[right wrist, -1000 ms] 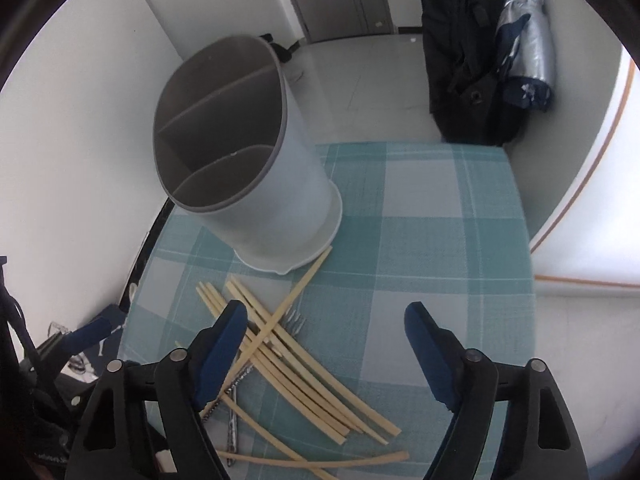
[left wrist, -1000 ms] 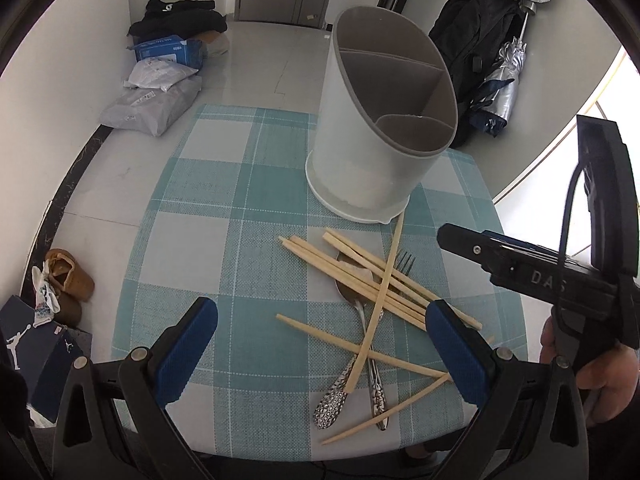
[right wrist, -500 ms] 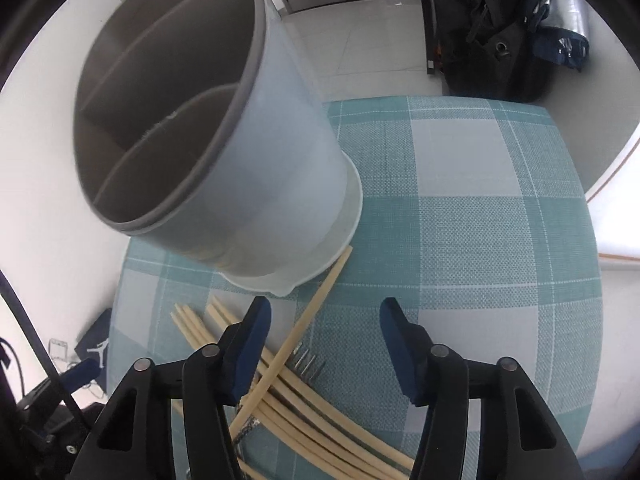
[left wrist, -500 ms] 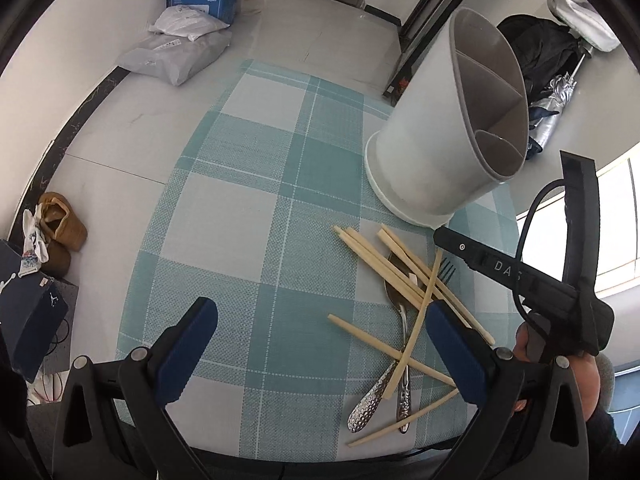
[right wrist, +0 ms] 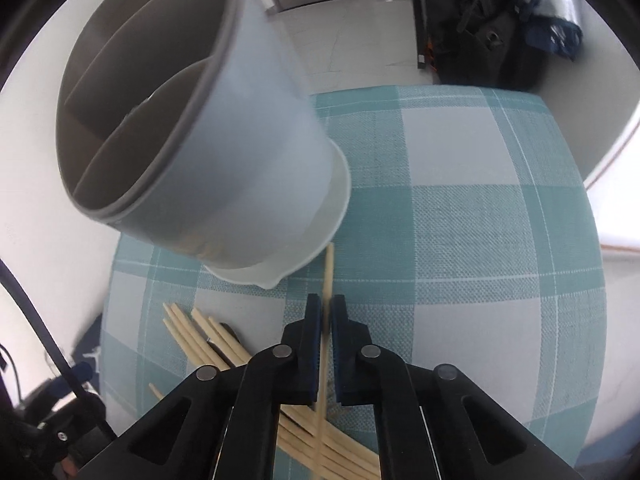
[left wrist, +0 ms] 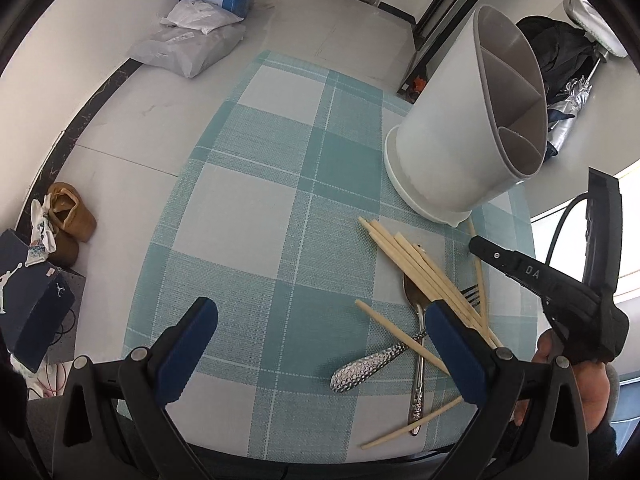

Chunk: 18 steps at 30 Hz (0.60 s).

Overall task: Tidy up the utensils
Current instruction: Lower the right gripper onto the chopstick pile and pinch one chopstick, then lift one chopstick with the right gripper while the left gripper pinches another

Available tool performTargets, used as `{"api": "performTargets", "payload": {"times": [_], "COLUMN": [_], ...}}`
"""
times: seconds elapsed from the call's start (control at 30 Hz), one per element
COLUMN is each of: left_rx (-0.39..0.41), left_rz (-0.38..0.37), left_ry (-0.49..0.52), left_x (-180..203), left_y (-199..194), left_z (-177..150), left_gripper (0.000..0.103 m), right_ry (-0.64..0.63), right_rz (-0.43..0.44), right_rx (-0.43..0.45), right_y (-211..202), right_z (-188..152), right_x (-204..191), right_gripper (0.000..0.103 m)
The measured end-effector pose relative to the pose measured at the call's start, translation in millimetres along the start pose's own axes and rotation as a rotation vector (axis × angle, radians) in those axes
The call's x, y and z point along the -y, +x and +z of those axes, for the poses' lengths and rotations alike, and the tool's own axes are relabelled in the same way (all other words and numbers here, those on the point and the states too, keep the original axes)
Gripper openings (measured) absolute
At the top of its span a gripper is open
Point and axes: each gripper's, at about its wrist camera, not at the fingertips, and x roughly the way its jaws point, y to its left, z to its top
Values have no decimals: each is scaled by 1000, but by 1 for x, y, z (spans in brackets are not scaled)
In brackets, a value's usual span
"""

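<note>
A white utensil holder (left wrist: 440,152) with grey inner compartments stands on the teal checked tablecloth (left wrist: 256,208). In front of it lie several wooden chopsticks (left wrist: 416,264), crossed over a spoon (left wrist: 368,364) and a fork (left wrist: 418,400). My right gripper (right wrist: 326,308) has its jaws closing tight on one chopstick (right wrist: 329,272), whose far end touches the base of the holder (right wrist: 240,160). The pads press on the stick. My left gripper (left wrist: 316,312) hangs open above bare cloth, left of the pile, with nothing in it. The right gripper (left wrist: 478,244) also shows at the right of the left wrist view.
The table's near edge runs just below the utensils. On the floor to the left are brown shoes (left wrist: 66,220), a dark shoebox (left wrist: 32,312) and plastic bags (left wrist: 188,46). A black bag (right wrist: 476,28) and a folded umbrella (right wrist: 554,30) stand beyond the table.
The right gripper's jaws closed from wide open onto the single chopstick while it sank toward the pile. The left gripper shifted left and rolled; the holder now sits at the right of its view.
</note>
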Motion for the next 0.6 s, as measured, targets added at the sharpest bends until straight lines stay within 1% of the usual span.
{"api": "performTargets", "payload": {"times": [0.07,0.17,0.3,0.47,0.5,0.53,0.6], "left_rx": [3,-10,-57,-91,-90,-93,-111], "left_rz": [-2,-5,-32,-38,-37,-46,-82], "left_ry": [-9,-31,-63,-114,-119,-119,-117], "left_x": [-4,-11,-20,-23,-21,-19,-12], "left_y": [1,6,16,27,27,28,31], "left_z": [1,2,-2,-6,-6,-6,-7], "left_gripper": [102,102,102,102,98,96,95], "right_ry": [38,60,103,88,80,69,48], "right_rz": [20,38,104,171,186,189,199], "right_rx": [3,22,63,126,141,155,181], "right_y": [-7,-18,-37,-60,-66,-70,-74], "right_z": [0,-2,-7,-9,-12,-15,-18], "right_x": [10,23,38,44,48,47,44], "right_gripper": [4,4,4,4,4,4,4]}}
